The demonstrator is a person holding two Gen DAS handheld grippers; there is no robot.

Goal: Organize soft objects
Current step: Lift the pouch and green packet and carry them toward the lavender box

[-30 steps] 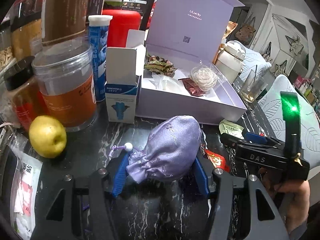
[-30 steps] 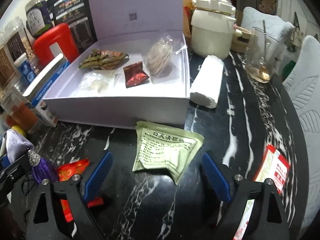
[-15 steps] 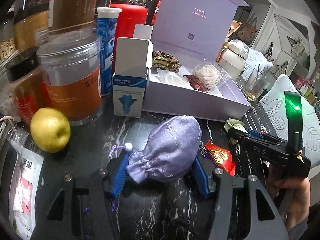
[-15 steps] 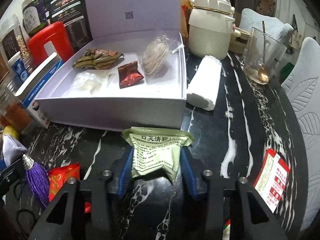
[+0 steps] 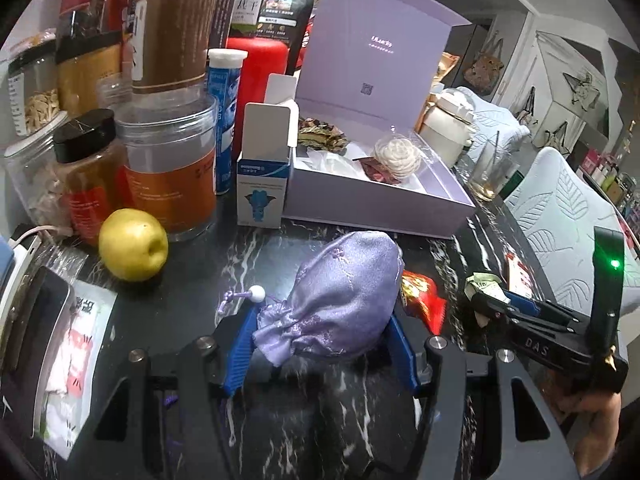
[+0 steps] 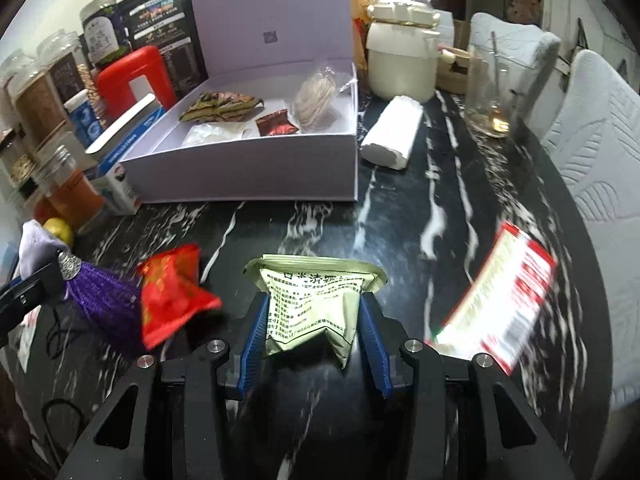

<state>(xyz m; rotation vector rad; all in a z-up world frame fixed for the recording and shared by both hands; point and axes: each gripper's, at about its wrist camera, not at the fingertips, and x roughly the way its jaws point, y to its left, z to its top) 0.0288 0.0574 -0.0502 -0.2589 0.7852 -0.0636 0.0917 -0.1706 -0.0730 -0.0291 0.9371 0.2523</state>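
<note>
yellow apple [image 5: 133,244], spice jars [image 5: 90,176], glass cup [image 6: 494,92], cream pot [image 6: 402,60]

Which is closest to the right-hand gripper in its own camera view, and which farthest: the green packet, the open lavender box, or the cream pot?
1. Green packet: pinched between the right gripper's blue fingers, so nearest.
2. Lavender box: straight ahead and a little left on the dark marble table.
3. Cream pot: behind the box's right corner, farthest.
</note>
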